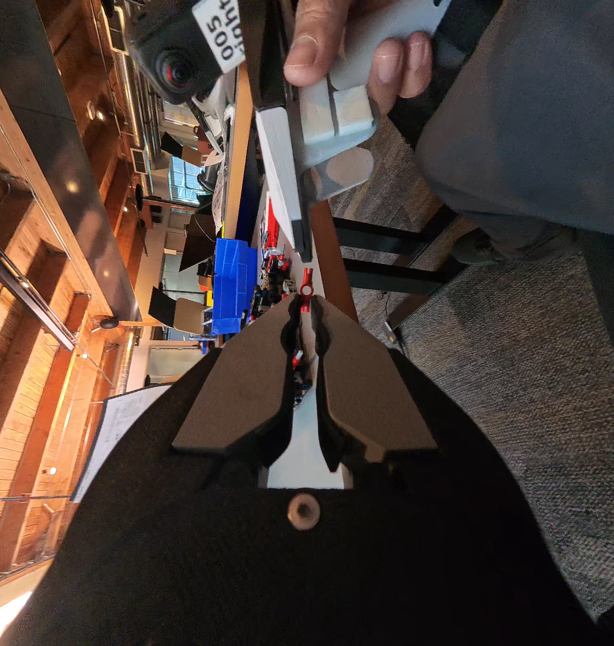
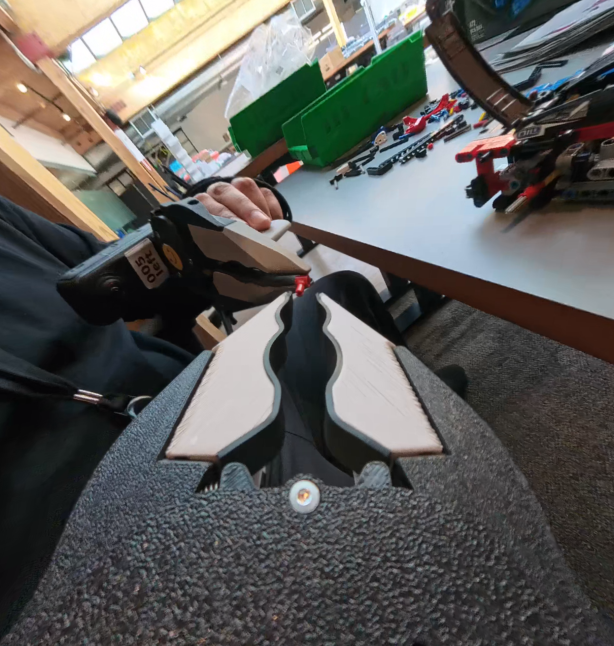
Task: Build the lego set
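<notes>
My left gripper (image 1: pixel 306 301) is shut on a small red Lego connector (image 1: pixel 306 289), which sticks out past its tips. In the right wrist view the left gripper (image 2: pixel 304 277) comes in from the left, held by a hand, with the red connector (image 2: pixel 301 282) at its tip. My right gripper (image 2: pixel 304 297) is open and empty, its tips just below the connector, off the table's near edge. A finger of the right gripper (image 1: pixel 284 195) shows just above the connector in the left wrist view. A partly built red, grey and black model (image 2: pixel 543 164) stands on the grey table (image 2: pixel 438 237).
Loose Lego pieces (image 2: pixel 421 140) lie in rows behind the model. Two green bins (image 2: pixel 333 115) stand at the table's far side. A blue bin (image 1: pixel 234 279) shows in the left wrist view. Grey carpet (image 2: pixel 543 402) and the person's dark-clothed legs lie below both grippers. Less than 4 cm separates the two grippers' tips.
</notes>
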The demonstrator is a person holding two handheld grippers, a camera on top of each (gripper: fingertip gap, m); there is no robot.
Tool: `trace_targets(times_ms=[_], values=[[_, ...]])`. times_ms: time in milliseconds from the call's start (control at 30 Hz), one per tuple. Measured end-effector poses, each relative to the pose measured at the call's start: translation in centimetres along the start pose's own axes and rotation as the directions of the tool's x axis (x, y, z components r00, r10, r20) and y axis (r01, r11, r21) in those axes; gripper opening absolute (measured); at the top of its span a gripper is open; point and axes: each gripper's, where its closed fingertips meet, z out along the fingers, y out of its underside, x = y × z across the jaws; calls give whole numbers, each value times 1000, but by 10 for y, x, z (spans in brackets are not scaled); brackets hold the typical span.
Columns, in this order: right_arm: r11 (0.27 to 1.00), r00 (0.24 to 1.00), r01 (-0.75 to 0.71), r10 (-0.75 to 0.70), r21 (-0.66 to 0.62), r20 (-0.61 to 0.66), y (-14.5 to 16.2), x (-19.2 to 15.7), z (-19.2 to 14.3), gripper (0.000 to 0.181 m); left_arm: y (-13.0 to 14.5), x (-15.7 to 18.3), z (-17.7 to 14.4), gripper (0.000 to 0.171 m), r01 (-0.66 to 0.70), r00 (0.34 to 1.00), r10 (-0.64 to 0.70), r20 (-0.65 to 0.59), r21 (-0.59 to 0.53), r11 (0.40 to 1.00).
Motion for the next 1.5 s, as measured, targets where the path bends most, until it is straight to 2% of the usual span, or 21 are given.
trace_targets(times_ms=[133, 200, 300, 433, 633, 700, 733, 767, 833, 933, 1000, 1067, 1200, 1267, 1333, 1467, 1500], values=[[1000, 1000, 5, -5, -9, 4, 4, -6, 4, 10, -5, 3, 1, 2, -56, 998, 56, 10, -1, 998], [993, 991, 113, -116, -40, -64, 5, -5, 6, 6, -6, 4, 2, 2, -58, 998, 58, 12, 2, 998], [953, 937, 281, -297, -112, -183, 5, -2, 8, 2, -5, 2, 1, 2, -37, 999, 38, 12, -3, 999], [911, 877, 381, -410, -157, -251, 4, -3, 9, 2, -4, 2, 1, 2, -4, 1000, 4, 8, 2, 1000], [919, 886, 374, -393, -124, -245, 0, -5, 8, 2, -5, -1, 2, 2, 17, 1000, -17, 21, 17, 1000], [920, 882, 374, -392, -119, -262, -2, -1, 9, 1, -2, 2, 4, 4, 103, 995, -103, -5, 12, 995], [918, 876, 379, -397, -117, -273, -5, 1, 9, 2, -1, 3, 5, 10, 184, 982, -183, -41, 20, 983], [914, 864, 390, -406, -114, -299, -10, 5, 8, 2, 2, 3, 6, 19, 281, 957, -278, -85, 20, 960], [903, 814, 416, -422, -107, -398, -26, 19, 0, 2, 13, -3, 6, 25, 459, 879, -455, -144, -9, 888], [874, 682, 450, -469, -183, -561, -48, 49, -20, 2, 27, -32, 4, 28, 687, 712, -680, -173, -30, 726], [858, 595, 464, -487, -222, -639, -64, 65, -31, 2, 45, -54, 8, 23, 761, 629, -764, -144, -86, 643], [863, 564, 461, -465, -207, -683, -81, 76, -37, 2, 63, -70, 16, 28, 791, 569, -813, -125, -187, 582], [882, 511, 440, -400, -169, -761, -103, 100, -44, 1, 66, -94, 42, 22, 776, 504, -837, -213, -313, 547], [887, 501, 441, -368, -135, -784, -105, 106, -44, 1, 66, -104, 58, 18, 722, 519, -816, -253, -380, 577], [891, 521, 445, -341, -92, -783, -98, 107, -37, 1, 67, -110, 72, 16, 647, 519, -798, -307, -469, 601], [897, 563, 440, -317, -48, -763, -67, 110, -13, 1, 89, -81, 80, 19, 416, 389, -821, -418, -715, 561], [895, 558, 442, -320, -52, -765, -60, 113, -8, 1, 100, -72, 80, 21, 345, 395, -809, -435, -746, 570]])
